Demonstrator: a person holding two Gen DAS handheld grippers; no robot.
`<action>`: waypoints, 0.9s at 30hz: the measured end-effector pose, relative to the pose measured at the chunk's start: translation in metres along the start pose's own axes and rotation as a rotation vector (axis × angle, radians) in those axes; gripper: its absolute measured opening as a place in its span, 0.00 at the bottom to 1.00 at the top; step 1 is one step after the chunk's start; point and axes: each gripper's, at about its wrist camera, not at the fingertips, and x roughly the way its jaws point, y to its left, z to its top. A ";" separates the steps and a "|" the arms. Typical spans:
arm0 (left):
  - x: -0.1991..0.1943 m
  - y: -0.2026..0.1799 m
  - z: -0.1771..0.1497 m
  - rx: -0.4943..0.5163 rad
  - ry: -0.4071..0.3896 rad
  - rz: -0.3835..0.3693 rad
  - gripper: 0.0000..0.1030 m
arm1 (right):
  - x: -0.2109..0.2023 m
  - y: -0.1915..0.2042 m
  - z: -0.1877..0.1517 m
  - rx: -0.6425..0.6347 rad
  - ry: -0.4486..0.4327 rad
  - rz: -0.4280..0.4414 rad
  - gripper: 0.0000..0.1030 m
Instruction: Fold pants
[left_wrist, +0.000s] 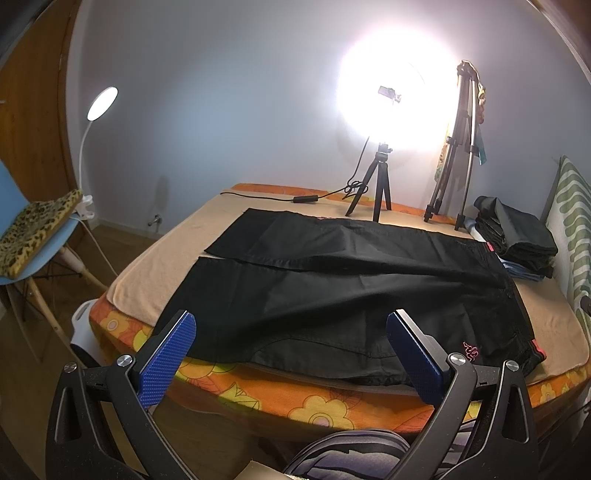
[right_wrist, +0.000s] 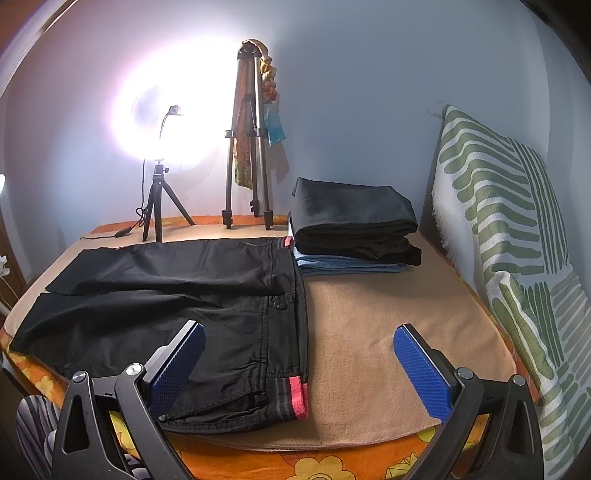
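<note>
Black pants (left_wrist: 332, 295) lie spread flat on a beige towel (left_wrist: 155, 273) on the bed, legs pointing left, the waistband with pink trim at the right. My left gripper (left_wrist: 291, 328) is open, hovering above the near edge of the pants at the thigh. In the right wrist view the pants (right_wrist: 177, 295) fill the left half, waistband (right_wrist: 291, 398) near the middle. My right gripper (right_wrist: 299, 343) is open above the waistband, its left pad over the black fabric and its right pad over bare towel (right_wrist: 369, 332). Neither gripper holds anything.
A stack of folded clothes (right_wrist: 351, 229) sits at the far right of the bed. A bright ring light on a small tripod (left_wrist: 380, 192) and a taller tripod (left_wrist: 458, 147) stand at the far edge. A patterned cushion (right_wrist: 498, 240) leans right. A blue chair (left_wrist: 40, 251) stands left.
</note>
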 end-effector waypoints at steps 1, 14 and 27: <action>0.000 0.000 0.000 -0.001 0.001 -0.001 1.00 | 0.000 0.000 0.000 0.000 0.001 0.000 1.00; 0.000 0.000 -0.001 -0.003 0.001 0.003 1.00 | 0.000 -0.001 -0.002 -0.001 0.005 0.004 1.00; 0.002 0.001 -0.002 -0.005 0.004 0.005 1.00 | 0.001 0.000 -0.003 -0.002 0.007 0.004 1.00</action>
